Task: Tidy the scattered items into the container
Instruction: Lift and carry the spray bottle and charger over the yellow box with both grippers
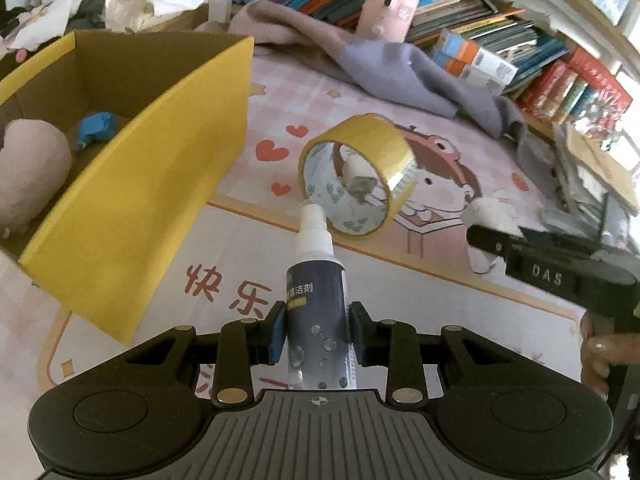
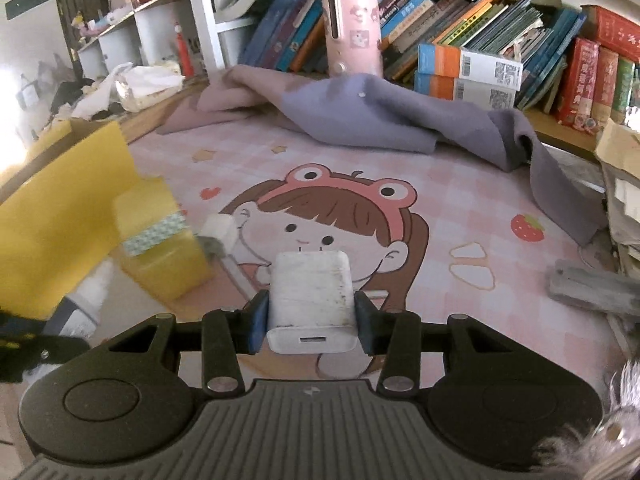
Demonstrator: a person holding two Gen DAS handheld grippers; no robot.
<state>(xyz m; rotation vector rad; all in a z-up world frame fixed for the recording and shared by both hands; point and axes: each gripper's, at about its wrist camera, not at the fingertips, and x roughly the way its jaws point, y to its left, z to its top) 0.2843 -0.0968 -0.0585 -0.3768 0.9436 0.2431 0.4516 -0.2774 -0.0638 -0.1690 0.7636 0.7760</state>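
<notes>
My left gripper (image 1: 317,330) is shut on a dark spray bottle (image 1: 316,300) with a white nozzle, held above the mat. A yellow cardboard box (image 1: 132,216) stands to its left, holding a pink plush (image 1: 28,172) and a blue item (image 1: 94,126). A roll of yellow tape (image 1: 356,176) stands on edge ahead of the bottle; it also shows blurred in the right wrist view (image 2: 160,240). My right gripper (image 2: 310,320) is shut on a white charger block (image 2: 310,300). A small white plug (image 2: 218,232) with a cable lies beside the tape.
A grey-pink cloth (image 2: 360,116) lies crumpled at the back of the cartoon mat (image 2: 440,300). Rows of books (image 2: 480,40) and a pink case (image 2: 354,32) line the far edge. Stacked papers (image 2: 624,184) sit at the right.
</notes>
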